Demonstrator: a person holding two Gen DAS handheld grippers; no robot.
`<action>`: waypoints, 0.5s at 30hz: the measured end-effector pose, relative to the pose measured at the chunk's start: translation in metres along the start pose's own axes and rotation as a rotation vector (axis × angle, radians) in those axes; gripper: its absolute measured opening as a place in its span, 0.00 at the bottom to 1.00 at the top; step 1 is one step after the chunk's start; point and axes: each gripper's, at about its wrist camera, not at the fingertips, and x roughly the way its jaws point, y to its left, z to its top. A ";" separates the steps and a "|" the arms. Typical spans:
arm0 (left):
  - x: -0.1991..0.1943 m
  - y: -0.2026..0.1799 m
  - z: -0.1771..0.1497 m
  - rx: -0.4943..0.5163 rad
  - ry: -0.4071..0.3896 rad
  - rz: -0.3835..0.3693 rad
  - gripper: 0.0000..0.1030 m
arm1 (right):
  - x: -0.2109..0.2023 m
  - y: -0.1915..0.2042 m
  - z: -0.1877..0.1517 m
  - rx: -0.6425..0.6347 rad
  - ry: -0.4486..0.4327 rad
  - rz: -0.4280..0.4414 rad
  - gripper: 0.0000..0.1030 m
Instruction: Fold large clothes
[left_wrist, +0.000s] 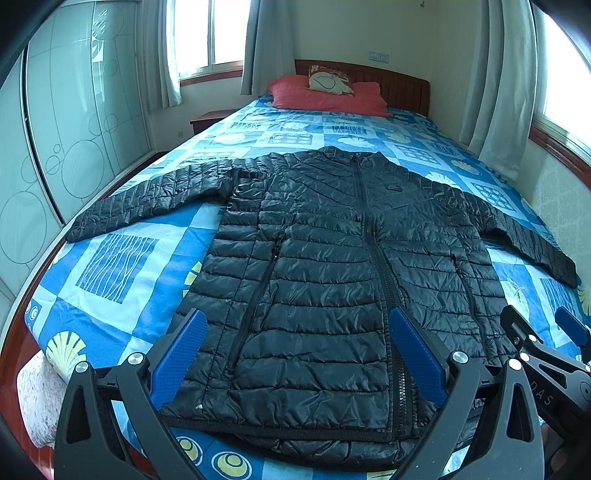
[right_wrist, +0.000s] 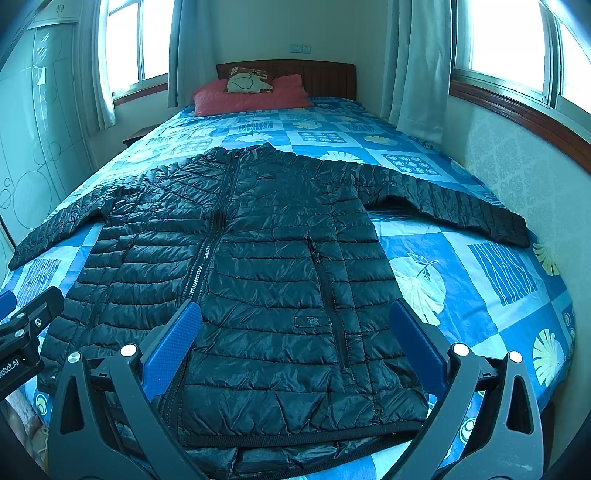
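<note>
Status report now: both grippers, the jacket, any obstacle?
Left gripper open, right gripper open, both empty. Jacket flat on bed, zipped, sleeves spread. Nothing in the way.

Looking like a home bedroom: a bed (left_wrist: 258, 122) with a blue patterned sheet is stretching out ahead of the gripper, a red pillow (right_wrist: 251, 95) sitting at the far wooden headboard (right_wrist: 325, 75), curtains (right_wrist: 413, 62) hanging by the windows.
</note>
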 end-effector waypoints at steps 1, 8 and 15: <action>0.000 0.000 0.000 -0.002 0.001 0.001 0.95 | 0.000 0.000 0.000 0.000 0.000 0.000 0.98; 0.000 0.000 0.000 -0.002 0.001 0.000 0.95 | 0.002 0.000 -0.001 0.001 0.000 0.000 0.98; 0.000 0.000 0.000 -0.003 0.001 -0.001 0.95 | 0.001 0.001 -0.001 0.000 -0.001 0.000 0.98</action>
